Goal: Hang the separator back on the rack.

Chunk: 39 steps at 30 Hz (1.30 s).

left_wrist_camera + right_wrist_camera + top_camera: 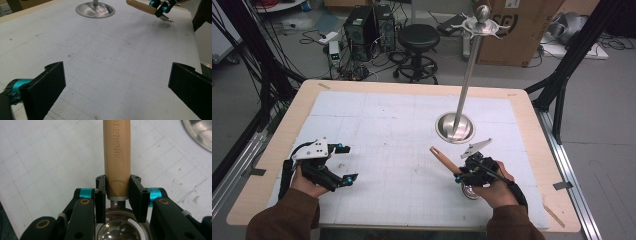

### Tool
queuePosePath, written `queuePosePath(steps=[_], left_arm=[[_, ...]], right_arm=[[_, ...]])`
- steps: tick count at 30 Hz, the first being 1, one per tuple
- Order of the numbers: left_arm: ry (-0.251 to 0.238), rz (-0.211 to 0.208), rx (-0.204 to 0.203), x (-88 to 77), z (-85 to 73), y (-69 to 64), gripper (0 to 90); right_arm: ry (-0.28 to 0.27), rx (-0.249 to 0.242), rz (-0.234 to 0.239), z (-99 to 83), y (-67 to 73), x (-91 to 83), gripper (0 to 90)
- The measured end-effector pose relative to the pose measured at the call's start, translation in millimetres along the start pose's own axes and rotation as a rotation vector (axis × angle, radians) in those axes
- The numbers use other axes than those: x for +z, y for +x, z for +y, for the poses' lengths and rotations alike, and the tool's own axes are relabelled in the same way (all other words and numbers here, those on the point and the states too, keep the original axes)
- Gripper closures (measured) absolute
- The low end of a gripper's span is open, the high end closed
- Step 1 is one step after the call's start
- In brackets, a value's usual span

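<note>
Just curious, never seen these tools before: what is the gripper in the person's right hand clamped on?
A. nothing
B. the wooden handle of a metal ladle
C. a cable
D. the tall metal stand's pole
B: the right gripper has its jaws pressed on both sides of the ladle's wooden handle, near the shiny bowl.

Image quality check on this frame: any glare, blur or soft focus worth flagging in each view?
High view: slightly soft overall, glare on the round steel stand base. Left gripper view: the near black jaws blur at the bottom edge, the white gridded mat reads clearly. Right gripper view: the wooden handle is sharp with legible lettering; the shiny metal ladle bowl mirrors bright highlights.
</note>
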<state>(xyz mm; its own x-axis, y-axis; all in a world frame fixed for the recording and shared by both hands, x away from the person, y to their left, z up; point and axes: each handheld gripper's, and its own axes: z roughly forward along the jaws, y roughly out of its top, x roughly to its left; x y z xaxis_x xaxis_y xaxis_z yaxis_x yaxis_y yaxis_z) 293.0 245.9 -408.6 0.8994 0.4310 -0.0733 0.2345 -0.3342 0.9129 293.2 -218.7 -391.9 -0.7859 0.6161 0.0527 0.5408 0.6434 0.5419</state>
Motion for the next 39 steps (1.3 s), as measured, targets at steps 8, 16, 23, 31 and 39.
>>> queuePosePath(steps=[8, 16, 23, 31, 39], left_arm=[[-0.001, 0.001, 0.0, 0.1, 0.1, -0.7, 1.6], [-0.003, -0.001, -0.003, 0.2, 0.2, -1.5, 1.6], [-0.006, 0.0, 0.0, -1.4, 0.5, -1.0, 1.6], [-0.005, 0.001, 0.0, -1.7, 0.4, -0.9, 1.6], [-0.002, -0.001, -0.001, -0.7, 0.2, -1.5, 1.6]], right_arm=[[-0.134, -0.002, 0.006, -1.0, -2.7, -18.4, 69.1], [-0.219, -0.003, 0.019, 1.0, -1.6, -30.9, 69.0], [-0.265, -0.011, 0.024, 4.6, 0.1, -39.2, 69.0], [-0.333, -0.006, 0.017, 7.3, -1.9, -50.8, 69.1], [-0.413, 0.016, 0.02, 10.7, -7.3, -63.7, 69.0]])
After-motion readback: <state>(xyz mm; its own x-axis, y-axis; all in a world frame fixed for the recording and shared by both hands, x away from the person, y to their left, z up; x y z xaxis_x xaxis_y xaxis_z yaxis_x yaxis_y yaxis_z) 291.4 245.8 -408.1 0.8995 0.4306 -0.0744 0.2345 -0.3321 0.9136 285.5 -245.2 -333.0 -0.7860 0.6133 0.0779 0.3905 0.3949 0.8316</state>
